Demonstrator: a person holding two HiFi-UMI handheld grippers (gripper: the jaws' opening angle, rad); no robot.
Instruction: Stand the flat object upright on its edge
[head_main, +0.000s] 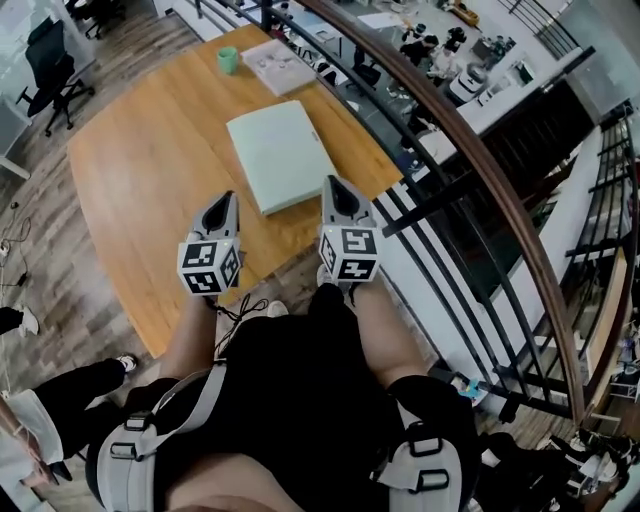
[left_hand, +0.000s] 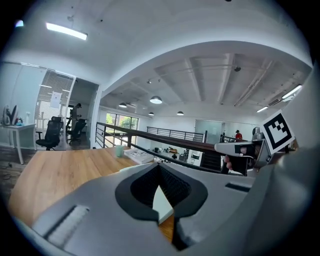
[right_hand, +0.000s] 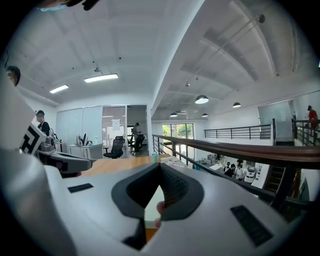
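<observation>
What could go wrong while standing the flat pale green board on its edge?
The flat pale green board lies near the wooden table edge beside the dark railing; a push may slide it off. The left gripper and right gripper have shut jaws, so the thin board may slip and fall flat.
</observation>
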